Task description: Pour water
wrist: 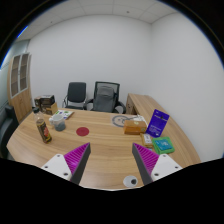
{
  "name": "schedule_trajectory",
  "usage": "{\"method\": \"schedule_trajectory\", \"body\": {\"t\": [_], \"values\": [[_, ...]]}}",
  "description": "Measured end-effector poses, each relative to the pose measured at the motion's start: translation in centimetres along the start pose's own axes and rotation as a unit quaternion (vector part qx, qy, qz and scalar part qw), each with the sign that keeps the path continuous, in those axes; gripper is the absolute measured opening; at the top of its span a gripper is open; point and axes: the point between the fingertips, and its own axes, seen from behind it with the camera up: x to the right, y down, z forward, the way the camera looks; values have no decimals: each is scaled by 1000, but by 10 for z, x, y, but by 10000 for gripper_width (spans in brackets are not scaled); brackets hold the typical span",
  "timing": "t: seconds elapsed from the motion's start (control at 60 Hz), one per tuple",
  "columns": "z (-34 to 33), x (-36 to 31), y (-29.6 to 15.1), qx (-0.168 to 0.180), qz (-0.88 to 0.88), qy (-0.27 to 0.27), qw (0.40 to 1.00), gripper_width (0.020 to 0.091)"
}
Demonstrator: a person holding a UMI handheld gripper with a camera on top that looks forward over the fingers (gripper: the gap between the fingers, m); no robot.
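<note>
My gripper [110, 165] hangs open over the table [100, 145], nothing between its fingers. At ten o'clock stands a bottle [43, 129]; at twelve a red coaster [82, 130]; at two a purple box [157, 123]. Beyond, two chairs [92, 96], perhaps.

Bottle [43, 129]: amber-brown body, pale label, upright on wooden counter [100, 145], well ahead and left of the jaws. Small red coaster-like disc [82, 130] lying flat to its right, apart. No water visible from this view.
</note>
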Motion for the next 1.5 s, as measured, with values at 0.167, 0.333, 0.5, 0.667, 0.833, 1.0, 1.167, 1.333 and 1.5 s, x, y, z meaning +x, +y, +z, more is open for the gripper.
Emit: {"method": "schedule_trajectory", "body": {"t": [0.167, 0.333, 0.5, 0.667, 0.833, 1.0, 1.167, 1.333, 1.5], "values": [[3, -11, 13, -12, 0, -2, 1000, 859], [6, -49, 40, -32, -2, -13, 999, 859], [11, -127, 67, -50, -5, -42, 998, 857], [26, -230, 79, -52, -5, -66, 996, 861], [64, -328, 58, -20, 5, -69, 997, 864], [124, -387, 24, 20, 29, -53, 998, 855], [178, -405, -1, 51, 50, -26, 997, 823], [206, -407, -15, 82, 55, -11, 995, 529], [208, -407, -18, 100, 49, -7, 994, 431]]}}
